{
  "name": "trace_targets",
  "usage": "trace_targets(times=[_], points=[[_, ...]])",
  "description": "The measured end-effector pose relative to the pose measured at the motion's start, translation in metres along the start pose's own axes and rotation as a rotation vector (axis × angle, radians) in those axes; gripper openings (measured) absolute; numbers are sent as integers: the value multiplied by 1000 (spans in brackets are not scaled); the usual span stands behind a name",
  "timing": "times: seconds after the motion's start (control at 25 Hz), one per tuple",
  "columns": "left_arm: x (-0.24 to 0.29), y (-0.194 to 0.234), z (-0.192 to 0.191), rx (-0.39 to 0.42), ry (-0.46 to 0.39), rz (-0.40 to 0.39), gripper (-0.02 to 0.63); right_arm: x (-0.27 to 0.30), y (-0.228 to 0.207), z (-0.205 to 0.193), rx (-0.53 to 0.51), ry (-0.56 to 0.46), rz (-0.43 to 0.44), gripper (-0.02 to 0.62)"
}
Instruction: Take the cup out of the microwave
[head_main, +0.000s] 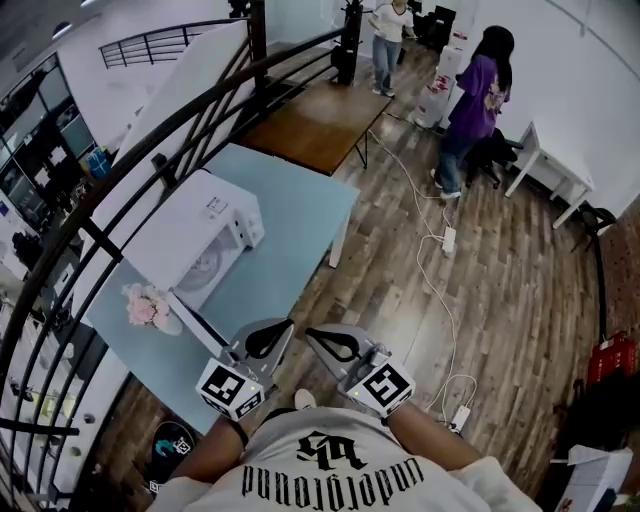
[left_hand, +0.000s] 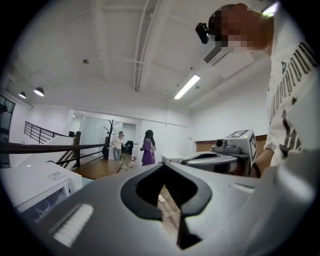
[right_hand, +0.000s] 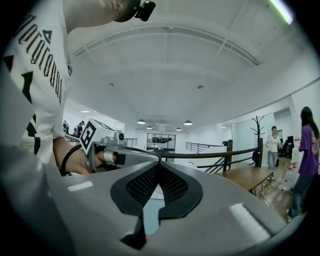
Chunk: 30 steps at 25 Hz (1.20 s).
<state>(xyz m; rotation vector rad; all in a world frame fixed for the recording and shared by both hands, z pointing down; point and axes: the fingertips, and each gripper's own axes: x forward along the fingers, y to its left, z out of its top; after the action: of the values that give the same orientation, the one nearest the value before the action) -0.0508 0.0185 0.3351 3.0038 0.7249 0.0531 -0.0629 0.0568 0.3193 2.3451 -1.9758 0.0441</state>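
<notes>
Light-blue surface (head_main: 290, 215), white microwave (head_main: 190, 235) standing on it beside the dark railing (head_main: 200, 95), left claw (head_main: 288, 327) and right claw (head_main: 311, 333) side by side off the surface's near corner, both pressed together and empty, pink flowers (head_main: 147, 305) beside the microwave, cup not discernible in any view

bright, even light from ceiling strip lights (left_hand: 187, 86); fisheye edges bend and darken.

Desk (head_main: 300, 225) and bystander.
Pink flowers (head_main: 147, 306) lie on the desk left of the jaws; a person in purple (head_main: 478, 100) stands far ahead, well apart.
</notes>
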Motion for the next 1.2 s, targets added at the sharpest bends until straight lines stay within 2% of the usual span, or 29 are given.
trace_targets(times=[0.2,0.44,0.6,0.88,1.2], points=[[2,40,5,0,6,45,49,40,-16,4,-10,-1,55,0],[0,79,0,-23,6,155,49,78,-33,1,-32,5,153,0],[-2,102,-2,-16,6,269,49,102,-41,-2,-32,2,262,0],[8,135,-14,-65,15,484,51,134,-77,-15,-11,11,457,0],[54,162,-17,-56,24,679,49,145,-139,-28,-12,22,637,0]])
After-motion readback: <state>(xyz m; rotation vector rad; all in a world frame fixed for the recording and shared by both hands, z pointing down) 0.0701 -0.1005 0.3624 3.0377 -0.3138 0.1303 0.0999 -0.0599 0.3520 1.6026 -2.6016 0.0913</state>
